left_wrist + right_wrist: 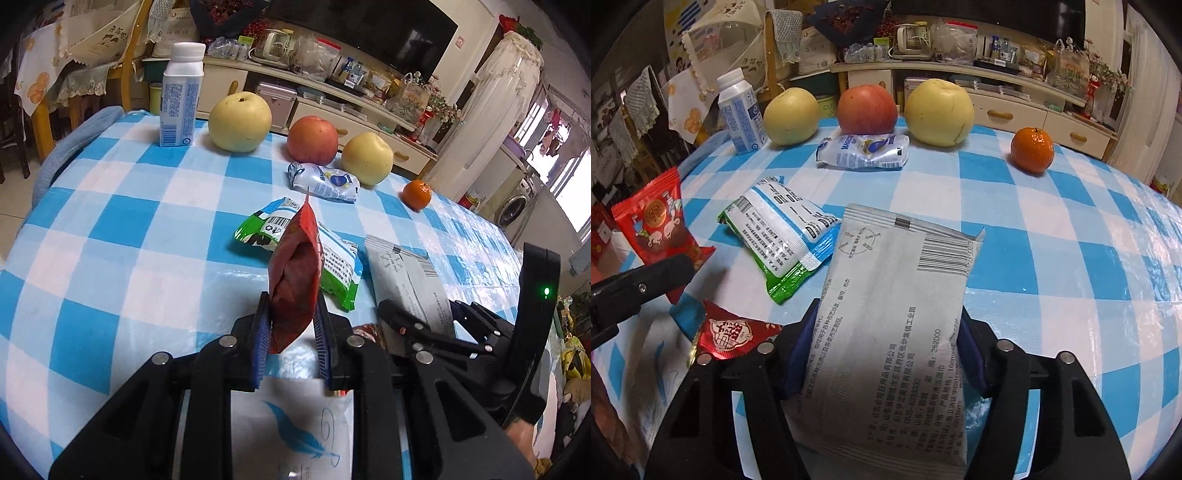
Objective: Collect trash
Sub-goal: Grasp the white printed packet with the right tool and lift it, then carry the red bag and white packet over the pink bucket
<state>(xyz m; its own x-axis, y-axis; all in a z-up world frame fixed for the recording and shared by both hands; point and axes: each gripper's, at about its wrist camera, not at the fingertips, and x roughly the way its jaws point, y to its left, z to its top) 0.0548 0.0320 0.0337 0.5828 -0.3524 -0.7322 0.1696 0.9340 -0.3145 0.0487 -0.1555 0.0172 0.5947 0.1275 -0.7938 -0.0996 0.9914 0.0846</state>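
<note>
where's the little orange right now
The orange sits on the checked tablecloth at the far right of the fruit row, apart from the nearest yellow pear; the left wrist view also shows it right of that pear.

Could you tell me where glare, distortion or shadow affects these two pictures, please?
Left wrist view: fisheye bends the checked tablecloth, and the window at right is blown out. Right wrist view: glare sheens the cloth at right, and the grey packet darkens toward its near end, between the fingers.
</note>
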